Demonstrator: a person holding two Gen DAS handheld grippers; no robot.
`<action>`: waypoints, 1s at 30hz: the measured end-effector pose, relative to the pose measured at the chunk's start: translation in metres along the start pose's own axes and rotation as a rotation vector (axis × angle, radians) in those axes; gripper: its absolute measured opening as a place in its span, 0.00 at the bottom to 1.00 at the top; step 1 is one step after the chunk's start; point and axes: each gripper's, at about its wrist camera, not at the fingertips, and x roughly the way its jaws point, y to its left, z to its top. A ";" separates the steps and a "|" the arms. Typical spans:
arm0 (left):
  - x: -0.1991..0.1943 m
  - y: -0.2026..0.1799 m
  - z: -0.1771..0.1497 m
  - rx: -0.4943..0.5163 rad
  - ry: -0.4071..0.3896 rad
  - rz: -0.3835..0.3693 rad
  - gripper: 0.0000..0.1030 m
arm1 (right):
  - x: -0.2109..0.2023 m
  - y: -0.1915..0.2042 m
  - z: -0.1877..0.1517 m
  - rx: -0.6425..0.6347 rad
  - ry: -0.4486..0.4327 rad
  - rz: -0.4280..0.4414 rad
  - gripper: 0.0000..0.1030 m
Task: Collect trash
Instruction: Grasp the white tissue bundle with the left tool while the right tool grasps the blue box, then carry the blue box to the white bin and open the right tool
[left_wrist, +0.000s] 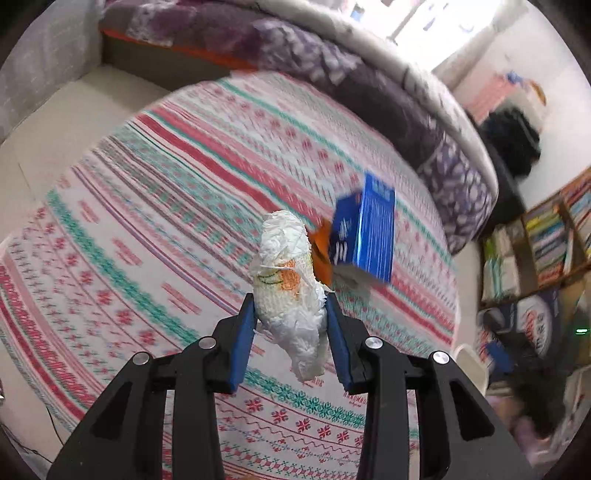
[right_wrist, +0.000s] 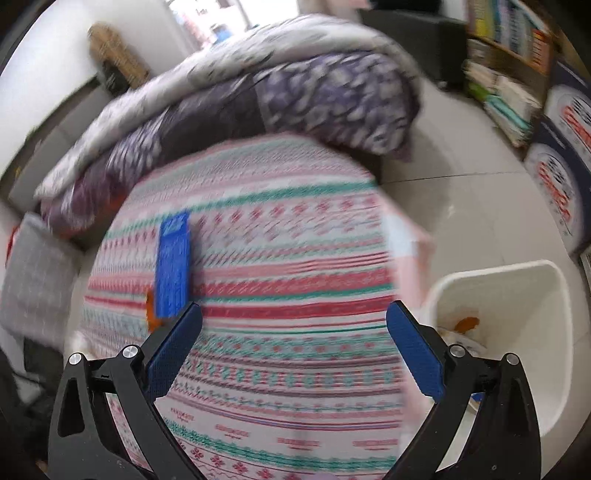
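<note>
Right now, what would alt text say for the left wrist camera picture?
The left gripper pinches a crumpled white paper wad between its blue fingers, above a bed with a striped patterned sheet. A blue box lies on the sheet just beyond, with a folded quilt behind.

Left claw (left_wrist: 290, 308) clamped on something, blue pads (left_wrist: 244, 339) pressing both sides; right claw (right_wrist: 294, 345) spread wide.

Your bed sheet (left_wrist: 177, 206) is white with red, pink and teal patterned stripes. The crumpled tissue (left_wrist: 290, 291) is white with an orange print, the box (left_wrist: 364, 236) blue, the bin (right_wrist: 517, 295) white.
</note>
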 end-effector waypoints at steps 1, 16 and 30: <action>-0.007 0.003 0.003 -0.006 -0.019 -0.003 0.36 | 0.011 0.015 0.001 -0.014 0.016 0.007 0.93; -0.033 0.031 0.021 -0.050 -0.046 -0.035 0.37 | 0.137 0.116 0.032 -0.086 0.172 0.050 0.93; -0.031 0.040 0.020 -0.064 -0.039 -0.023 0.37 | 0.089 0.092 -0.008 -0.103 0.122 0.112 0.45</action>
